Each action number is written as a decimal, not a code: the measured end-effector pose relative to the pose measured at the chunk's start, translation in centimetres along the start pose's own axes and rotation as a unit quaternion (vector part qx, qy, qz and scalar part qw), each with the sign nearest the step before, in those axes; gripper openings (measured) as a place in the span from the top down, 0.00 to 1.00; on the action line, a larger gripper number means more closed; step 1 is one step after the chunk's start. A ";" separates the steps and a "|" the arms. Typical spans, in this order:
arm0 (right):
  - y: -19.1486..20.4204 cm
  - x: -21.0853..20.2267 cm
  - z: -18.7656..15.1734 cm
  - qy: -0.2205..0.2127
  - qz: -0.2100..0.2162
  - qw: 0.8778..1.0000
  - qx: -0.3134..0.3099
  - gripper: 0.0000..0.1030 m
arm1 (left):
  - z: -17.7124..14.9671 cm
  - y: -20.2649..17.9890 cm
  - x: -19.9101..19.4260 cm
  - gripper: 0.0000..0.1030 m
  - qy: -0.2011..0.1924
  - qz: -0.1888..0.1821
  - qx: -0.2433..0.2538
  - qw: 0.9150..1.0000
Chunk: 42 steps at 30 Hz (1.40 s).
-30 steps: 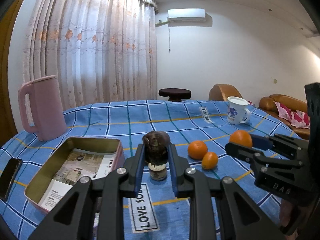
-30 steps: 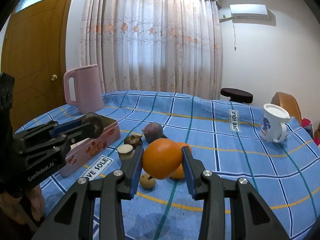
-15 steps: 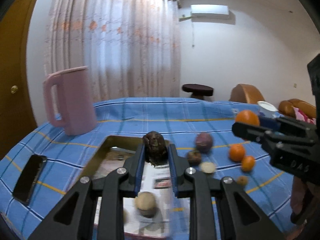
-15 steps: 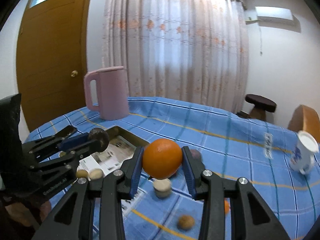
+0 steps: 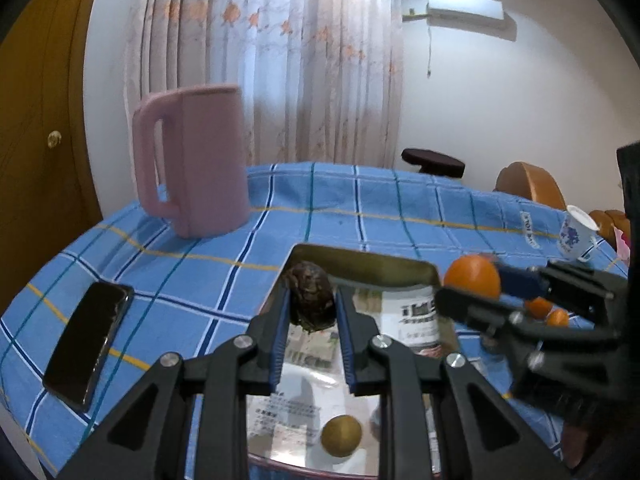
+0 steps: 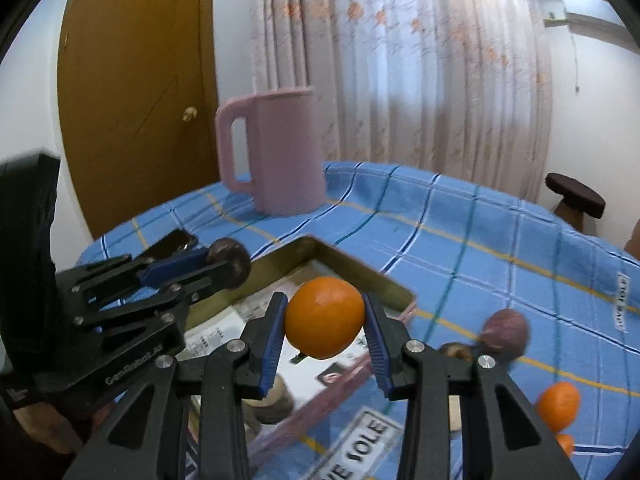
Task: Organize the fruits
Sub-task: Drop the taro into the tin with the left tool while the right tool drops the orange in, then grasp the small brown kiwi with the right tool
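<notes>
My left gripper [image 5: 311, 304] is shut on a dark wrinkled fruit [image 5: 311, 298] and holds it above the metal tin tray [image 5: 360, 262], near its far left corner. My right gripper [image 6: 324, 320] is shut on an orange [image 6: 324, 322] and holds it above the same tray [image 6: 340, 254], at its right side. In the left wrist view the right gripper [image 5: 468, 288] with the orange [image 5: 472, 278] shows at the right. In the right wrist view the left gripper [image 6: 228, 262] shows at the left. A small yellowish fruit [image 5: 341, 435] lies in the tray on printed paper.
A pink jug [image 5: 192, 160] stands behind the tray. A black phone [image 5: 86, 342] lies left of it. On the blue checked cloth to the right lie a purple fruit [image 6: 506, 326], a brown one [image 6: 454, 352] and two small oranges [image 6: 558, 400]. A white mug [image 5: 576, 236] stands far right.
Both grippers have swung left with their fruits, from above the loose fruit on the cloth to above the tray. The jug and tray now fill more of both views.
</notes>
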State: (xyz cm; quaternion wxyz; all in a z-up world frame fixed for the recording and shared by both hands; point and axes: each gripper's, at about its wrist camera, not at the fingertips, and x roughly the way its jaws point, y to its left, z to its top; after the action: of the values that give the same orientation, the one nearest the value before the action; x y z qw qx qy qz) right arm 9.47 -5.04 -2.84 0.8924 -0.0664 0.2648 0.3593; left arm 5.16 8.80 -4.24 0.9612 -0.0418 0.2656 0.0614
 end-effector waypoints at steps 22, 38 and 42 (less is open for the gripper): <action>-1.0 -0.7 -2.9 0.023 -0.027 0.999 -0.001 0.42 | -0.8 0.2 -1.9 0.20 -0.010 0.015 -0.013 1.000; -8.8 -7.0 -9.2 0.094 -0.139 0.984 0.060 0.52 | -2.0 -8.7 -1.8 0.13 0.005 -0.042 0.057 0.997; -9.1 -5.8 -9.6 0.125 -0.129 0.982 0.060 0.57 | -1.8 -9.0 -1.6 0.13 0.009 -0.042 0.059 0.997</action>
State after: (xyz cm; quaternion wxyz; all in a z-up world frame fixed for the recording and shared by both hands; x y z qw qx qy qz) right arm 8.07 -18.21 -8.68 0.8932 -0.0910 0.3848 0.2140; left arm 4.11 -0.50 -4.54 0.9614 0.0030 0.2751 0.0046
